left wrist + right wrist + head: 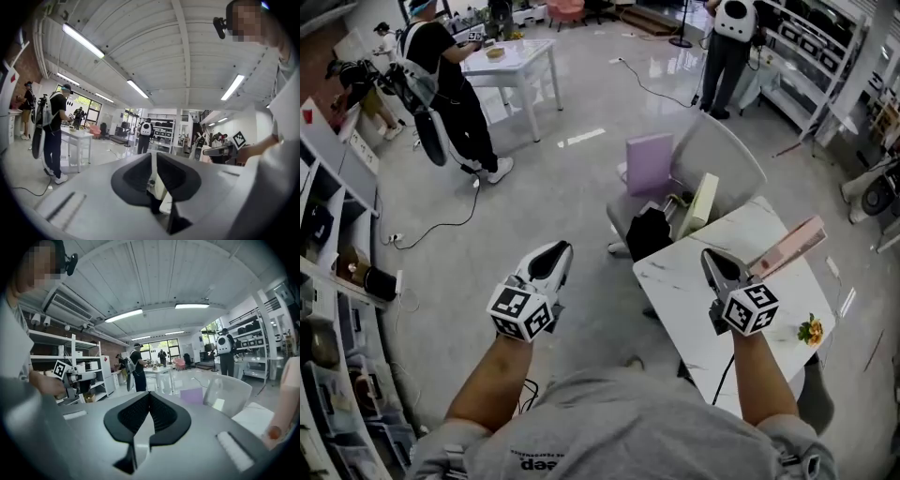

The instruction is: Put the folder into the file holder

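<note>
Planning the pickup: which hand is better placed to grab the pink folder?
Right. The right tool hovers over the white table, close to the pink folder; its jaws are together and would need opening. The left tool hangs over the floor, farther from it.

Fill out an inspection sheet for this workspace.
Surface: white marbled table.
Job's things: purple folder and cream folder upright on the grey chair; pink flat piece slanting at the table's far edge; file holder not identified.
Clutter: black bag by the chair; small orange flower on the table.
Grippers: left gripper over the floor, jaws a slit apart, empty; right gripper over the table, jaws together, empty.
Cables: black cable on the floor.
Surroundings: shelving at left; people standing behind.
</note>
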`<state>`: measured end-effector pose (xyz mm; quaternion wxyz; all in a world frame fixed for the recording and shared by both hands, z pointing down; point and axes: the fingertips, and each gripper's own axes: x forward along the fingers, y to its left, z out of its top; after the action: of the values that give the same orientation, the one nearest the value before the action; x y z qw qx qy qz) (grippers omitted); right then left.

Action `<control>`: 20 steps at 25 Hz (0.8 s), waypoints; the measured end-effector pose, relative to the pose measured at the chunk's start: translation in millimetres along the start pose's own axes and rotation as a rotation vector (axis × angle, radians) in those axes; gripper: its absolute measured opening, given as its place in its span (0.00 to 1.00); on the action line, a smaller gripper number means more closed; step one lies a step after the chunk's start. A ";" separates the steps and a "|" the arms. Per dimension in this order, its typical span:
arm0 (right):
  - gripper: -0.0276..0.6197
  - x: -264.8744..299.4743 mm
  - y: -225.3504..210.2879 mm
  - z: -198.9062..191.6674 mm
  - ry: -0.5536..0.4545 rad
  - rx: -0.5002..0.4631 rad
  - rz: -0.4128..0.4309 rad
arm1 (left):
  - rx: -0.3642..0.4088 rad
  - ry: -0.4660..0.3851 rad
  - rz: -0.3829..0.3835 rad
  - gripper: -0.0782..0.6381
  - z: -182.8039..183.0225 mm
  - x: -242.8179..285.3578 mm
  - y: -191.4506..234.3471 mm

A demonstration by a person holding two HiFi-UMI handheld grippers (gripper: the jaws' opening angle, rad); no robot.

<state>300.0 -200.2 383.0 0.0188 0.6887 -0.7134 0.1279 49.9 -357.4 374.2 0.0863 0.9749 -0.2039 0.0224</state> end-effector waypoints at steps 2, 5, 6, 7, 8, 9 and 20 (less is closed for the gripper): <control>0.05 30.0 40.5 11.1 0.000 -0.021 0.057 | -0.002 -0.010 0.053 0.22 10.0 -44.3 30.5; 0.05 76.2 105.6 22.4 0.000 -0.052 0.153 | -0.010 -0.029 0.141 0.19 21.5 -112.5 75.7; 0.05 89.9 129.4 24.2 0.001 -0.061 0.181 | -0.012 -0.034 0.166 0.19 24.2 -136.1 90.0; 0.05 103.0 154.9 24.9 0.002 -0.071 0.209 | -0.013 -0.039 0.190 0.19 26.0 -161.0 103.7; 0.05 115.7 181.7 24.5 0.004 -0.082 0.236 | -0.013 -0.045 0.214 0.19 27.0 -186.9 116.8; 0.05 127.7 208.8 23.0 0.005 -0.092 0.263 | -0.012 -0.050 0.236 0.19 27.2 -212.8 129.2; 0.05 213.1 376.4 25.0 0.024 -0.173 0.557 | -0.009 -0.079 0.501 0.19 24.8 -366.4 184.7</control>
<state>-78.8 -406.8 343.1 0.0498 0.4606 -0.8830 0.0751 -359.6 -384.1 350.2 0.0744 0.8938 -0.4423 0.0040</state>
